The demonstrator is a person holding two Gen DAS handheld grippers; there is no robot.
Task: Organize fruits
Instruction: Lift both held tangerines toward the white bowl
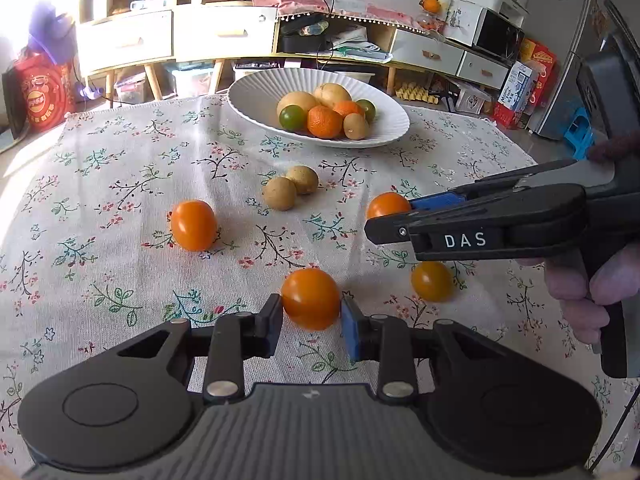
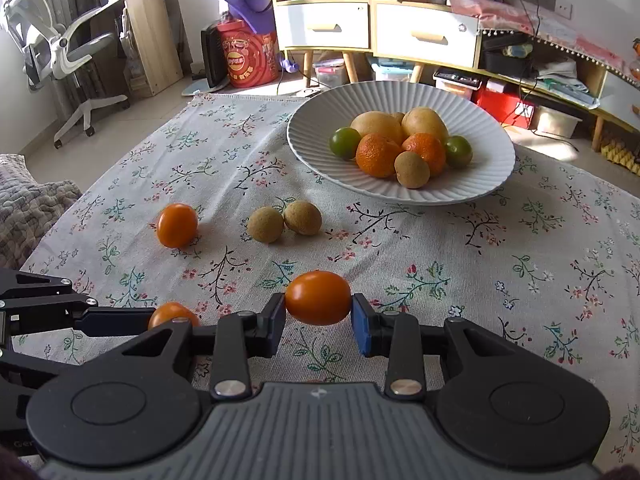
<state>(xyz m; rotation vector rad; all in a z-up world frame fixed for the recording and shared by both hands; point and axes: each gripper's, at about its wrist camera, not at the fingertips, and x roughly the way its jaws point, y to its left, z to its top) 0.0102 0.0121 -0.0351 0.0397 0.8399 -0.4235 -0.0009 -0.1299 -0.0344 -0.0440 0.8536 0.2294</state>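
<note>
A white ribbed bowl (image 1: 256, 98) (image 2: 320, 120) at the table's far side holds several fruits: potatoes, oranges, green ones and a kiwi. My left gripper (image 1: 312, 322) is shut on an orange tomato (image 1: 311, 298) just above the cloth. My right gripper (image 2: 319, 318) is shut on another orange tomato (image 2: 318, 298); in the left wrist view it enters from the right (image 1: 394, 220) with that tomato (image 1: 386, 205) partly hidden. Loose on the cloth lie an orange tomato (image 1: 193, 225) (image 2: 177, 225), a second (image 1: 432, 281), and two brown kiwis (image 1: 290, 188) (image 2: 284, 221).
A floral tablecloth (image 1: 120, 200) (image 2: 520, 260) covers the table. Behind it stand wooden drawer cabinets (image 1: 224, 32), a red bag (image 2: 250, 54) and an office chair (image 2: 60, 52). A grey blanket (image 2: 24, 208) lies off the table's left edge.
</note>
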